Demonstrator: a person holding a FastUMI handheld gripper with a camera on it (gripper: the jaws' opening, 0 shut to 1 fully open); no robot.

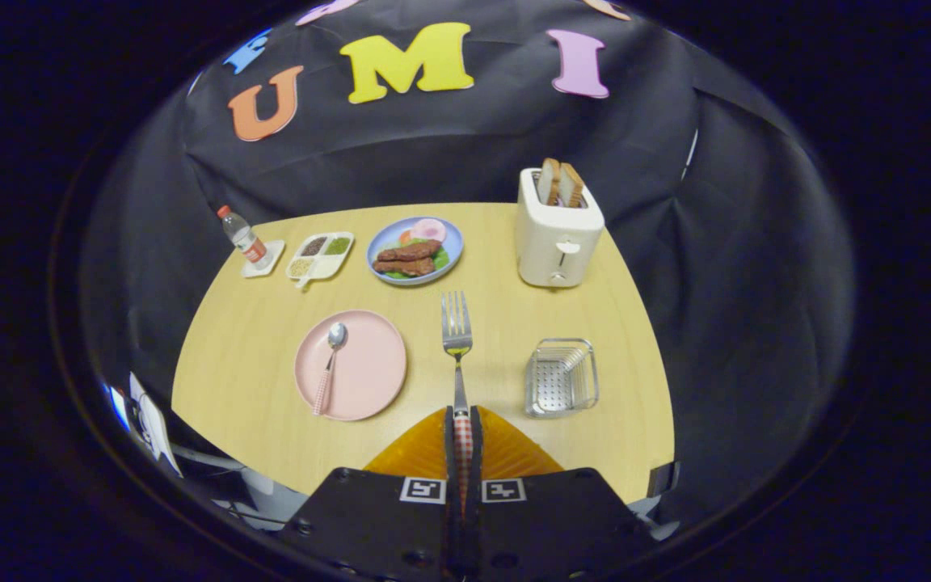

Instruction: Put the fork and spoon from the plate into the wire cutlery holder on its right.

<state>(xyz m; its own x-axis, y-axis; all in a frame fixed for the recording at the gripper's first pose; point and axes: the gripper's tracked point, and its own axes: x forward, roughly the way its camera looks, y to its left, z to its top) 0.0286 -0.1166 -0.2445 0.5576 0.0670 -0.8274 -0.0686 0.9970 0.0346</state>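
Two pieces of cutlery belong to this job, and one is already off the plate: the fork [457, 331] stands out ahead of the gripper [463, 424], tines pointing away toward the top of the frame. Both orange fingers [417, 453] are pressed together on its red-checked handle at the lower middle of the frame. Holding it by the handle end leaves the whole metal length free, which I judge suits dropping it into a holder.

Left of the fork, the pink plate [350, 365] lies on the desk [498, 315] with the spoon [329, 364] across its left part, bowl toward the far side, checked handle reaching the near rim. It seems to wait its turn.

Right of the fork and just apart from it sits the wire cutlery holder [561, 377], a small metal basket with a perforated floor; nothing lies in it yet. The fork's line runs between plate and holder, so the carry looks about halfway across.

Farther back are a blue plate of food [414, 250], a white toaster [557, 230] with toast, a divided condiment tray [320, 255] and a small bottle [242, 235] at the upper left of the desk, all clear of the path.
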